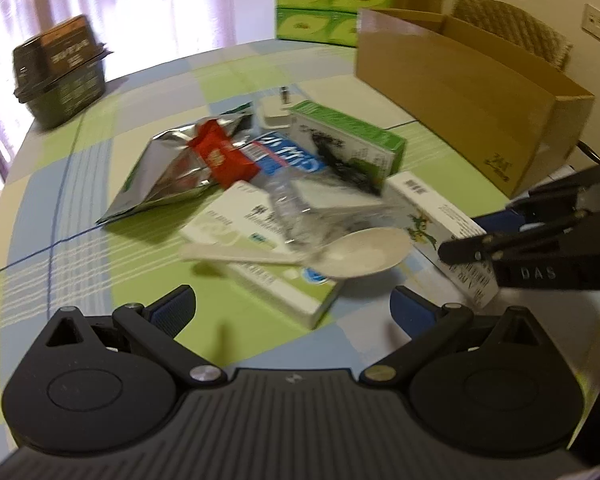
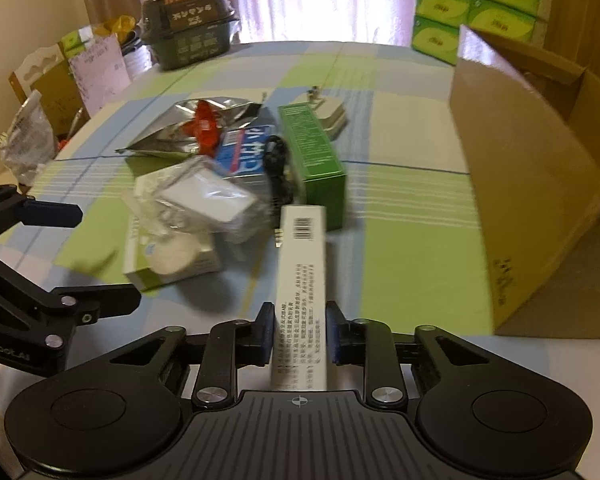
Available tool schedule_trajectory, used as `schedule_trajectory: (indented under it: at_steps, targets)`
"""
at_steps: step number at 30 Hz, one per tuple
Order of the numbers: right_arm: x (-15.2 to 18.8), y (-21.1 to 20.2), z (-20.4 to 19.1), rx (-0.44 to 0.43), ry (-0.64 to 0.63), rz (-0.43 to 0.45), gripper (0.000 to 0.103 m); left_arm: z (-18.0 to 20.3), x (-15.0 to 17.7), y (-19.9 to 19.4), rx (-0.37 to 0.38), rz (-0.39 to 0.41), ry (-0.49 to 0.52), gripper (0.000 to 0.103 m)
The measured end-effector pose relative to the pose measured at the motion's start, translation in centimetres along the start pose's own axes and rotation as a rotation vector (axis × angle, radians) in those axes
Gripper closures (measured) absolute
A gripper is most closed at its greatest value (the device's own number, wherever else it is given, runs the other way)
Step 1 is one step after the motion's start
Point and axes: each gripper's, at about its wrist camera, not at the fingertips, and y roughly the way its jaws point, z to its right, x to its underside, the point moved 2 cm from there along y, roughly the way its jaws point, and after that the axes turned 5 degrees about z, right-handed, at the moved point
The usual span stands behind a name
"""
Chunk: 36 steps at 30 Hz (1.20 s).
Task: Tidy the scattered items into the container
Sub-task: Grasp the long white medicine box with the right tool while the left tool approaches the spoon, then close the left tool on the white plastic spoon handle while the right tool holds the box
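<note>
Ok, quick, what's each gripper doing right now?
Left gripper: open, holding nothing.
Right gripper: shut on the white box.

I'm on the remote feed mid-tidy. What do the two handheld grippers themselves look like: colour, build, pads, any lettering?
Both are matte black plastic linkage grippers with silver pivot screws, a ribbed centre plate and round side discs. The left gripper has blue ribbed finger pads. The right gripper shows dark pads; seen from the left wrist, its side reads "DAS". No cables or sleeves are visible.
</note>
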Motion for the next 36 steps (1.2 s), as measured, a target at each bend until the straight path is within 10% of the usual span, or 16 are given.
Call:
schedule_trajectory:
  at_steps: [12,22,36]
  targets:
    - [0.5,-0.7,1.5,0.015,0.012,0.014,0.075,3.8,-0.8,1.2,0.091,0.051,0.136,0.028]
    - [0.5,-0.6,1.6,0.012,0.023,0.020,0.075,4.9,-0.6,1.5,0.059,0.048,0.203,0.081]
    - [0.5,-1.4,1.2,-0.013,0.021,0.040,0.075,2.5,1.8,-2.9,0.072,-0.011,0.236,0.084]
